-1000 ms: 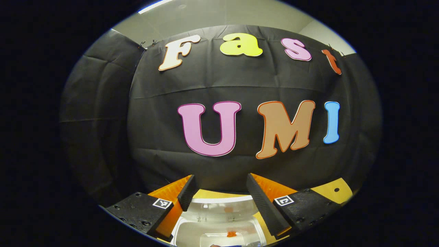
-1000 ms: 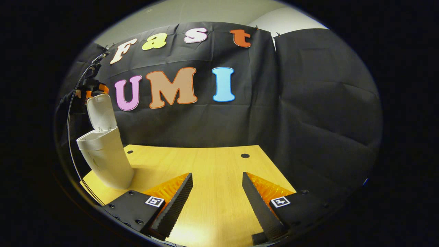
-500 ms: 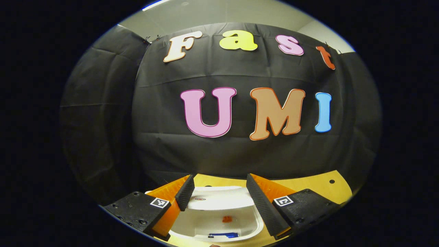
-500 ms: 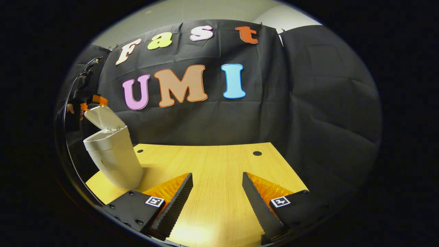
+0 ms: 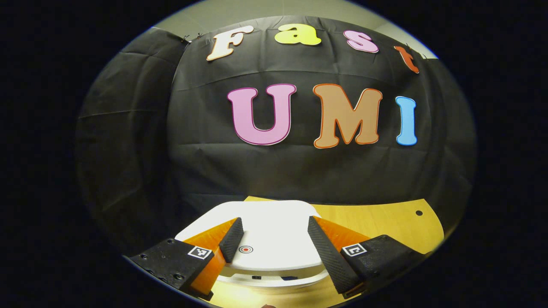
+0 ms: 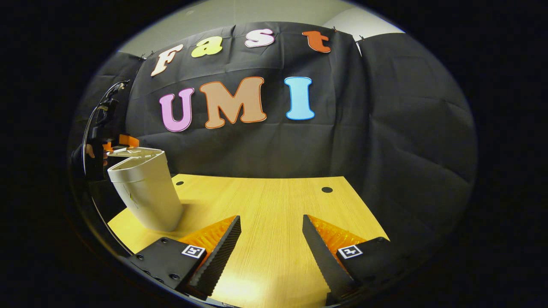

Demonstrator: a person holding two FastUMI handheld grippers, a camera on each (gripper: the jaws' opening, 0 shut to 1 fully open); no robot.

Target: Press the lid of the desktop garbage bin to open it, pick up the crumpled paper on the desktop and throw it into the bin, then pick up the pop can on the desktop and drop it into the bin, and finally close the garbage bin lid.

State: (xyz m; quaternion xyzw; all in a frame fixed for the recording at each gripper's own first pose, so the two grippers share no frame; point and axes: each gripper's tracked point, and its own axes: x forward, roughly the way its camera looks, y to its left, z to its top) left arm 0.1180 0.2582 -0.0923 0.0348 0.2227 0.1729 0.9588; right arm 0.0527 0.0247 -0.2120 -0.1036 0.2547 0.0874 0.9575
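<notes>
Garbage bin lid sat nearly down over the bin, a thin gap at its front edge. My left gripper was just above it, fingers apart, nothing held. The bin stood at the table's left edge. My right gripper hovered over bare wood, fingers apart, well away.

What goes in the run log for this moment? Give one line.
stage: closing lid | left gripper: open, over lid | lid: nearly down on bin | right gripper: open, over table
</notes>
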